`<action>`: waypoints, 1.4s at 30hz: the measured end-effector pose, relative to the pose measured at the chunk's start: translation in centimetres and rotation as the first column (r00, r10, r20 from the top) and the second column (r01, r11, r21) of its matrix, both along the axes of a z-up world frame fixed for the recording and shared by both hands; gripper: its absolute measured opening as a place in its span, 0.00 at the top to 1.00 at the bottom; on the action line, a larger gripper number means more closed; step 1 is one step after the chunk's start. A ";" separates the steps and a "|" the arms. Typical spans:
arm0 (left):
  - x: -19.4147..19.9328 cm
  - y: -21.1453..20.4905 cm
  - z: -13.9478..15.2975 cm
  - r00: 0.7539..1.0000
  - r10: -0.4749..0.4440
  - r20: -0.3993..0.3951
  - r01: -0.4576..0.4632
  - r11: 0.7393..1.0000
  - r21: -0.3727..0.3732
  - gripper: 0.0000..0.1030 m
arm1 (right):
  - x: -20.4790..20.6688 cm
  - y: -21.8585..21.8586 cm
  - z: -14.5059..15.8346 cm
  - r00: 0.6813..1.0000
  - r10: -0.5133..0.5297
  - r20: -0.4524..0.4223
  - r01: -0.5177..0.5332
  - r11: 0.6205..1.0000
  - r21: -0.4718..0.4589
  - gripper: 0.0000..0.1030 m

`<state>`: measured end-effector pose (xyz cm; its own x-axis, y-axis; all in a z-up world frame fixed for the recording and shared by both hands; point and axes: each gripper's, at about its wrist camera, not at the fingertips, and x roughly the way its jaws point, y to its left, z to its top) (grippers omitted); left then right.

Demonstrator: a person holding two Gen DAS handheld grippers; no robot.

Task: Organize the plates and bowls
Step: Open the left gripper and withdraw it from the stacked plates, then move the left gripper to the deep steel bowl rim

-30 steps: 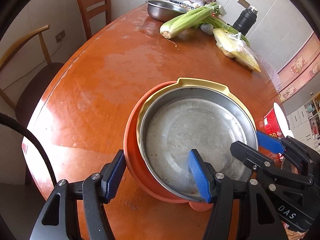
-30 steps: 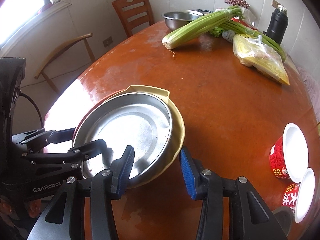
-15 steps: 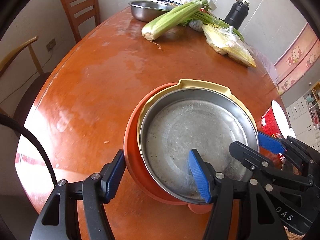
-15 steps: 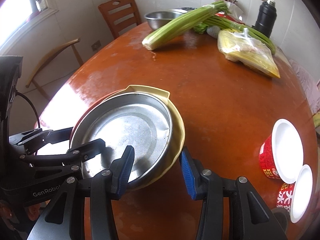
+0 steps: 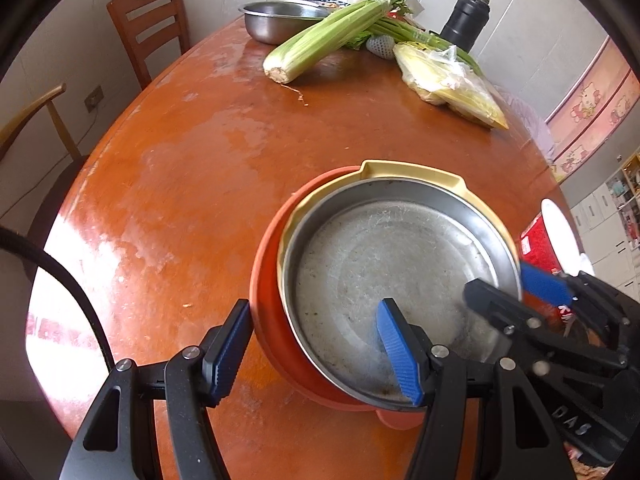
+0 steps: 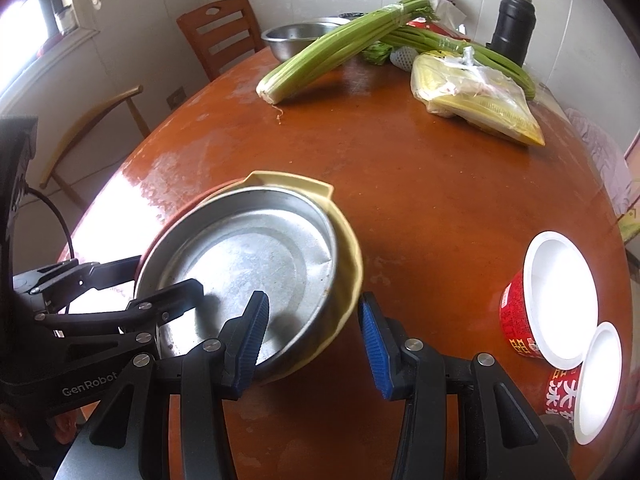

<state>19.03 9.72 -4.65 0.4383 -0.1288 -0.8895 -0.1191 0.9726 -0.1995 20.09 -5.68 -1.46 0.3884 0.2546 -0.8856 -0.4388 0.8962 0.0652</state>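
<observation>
Since a second ago the stack has slid toward the celery [image 5: 332, 38]. Left gripper [image 5: 316, 354] clamps the near-left rims: steel pan [image 5: 384, 276] nested in yellow dish [image 5: 408, 170], in orange bowl [image 5: 266, 300]. Right gripper [image 6: 310, 340] clamps the opposite rims (both pads pressing). Farther off, steel basin [image 6: 296, 38]; contents unclear.

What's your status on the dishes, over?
Left hand-held gripper, right hand-held gripper: both clamped on dish stack. Steel pan topmost, stack tilted. Instant-noodle cups nearby right.
</observation>
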 end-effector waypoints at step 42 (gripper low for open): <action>-5.1 -12.6 9.2 0.964 -0.134 0.228 0.105 0.986 0.131 0.35 | -8.1 -15.9 10.1 0.920 -0.222 0.324 0.170 0.969 0.179 0.44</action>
<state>13.95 -2.90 4.52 0.6249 -0.0943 -0.7750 0.0361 0.9951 -0.0919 11.98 -21.57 8.69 0.7141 0.2576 -0.6509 -0.2740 0.9585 0.0787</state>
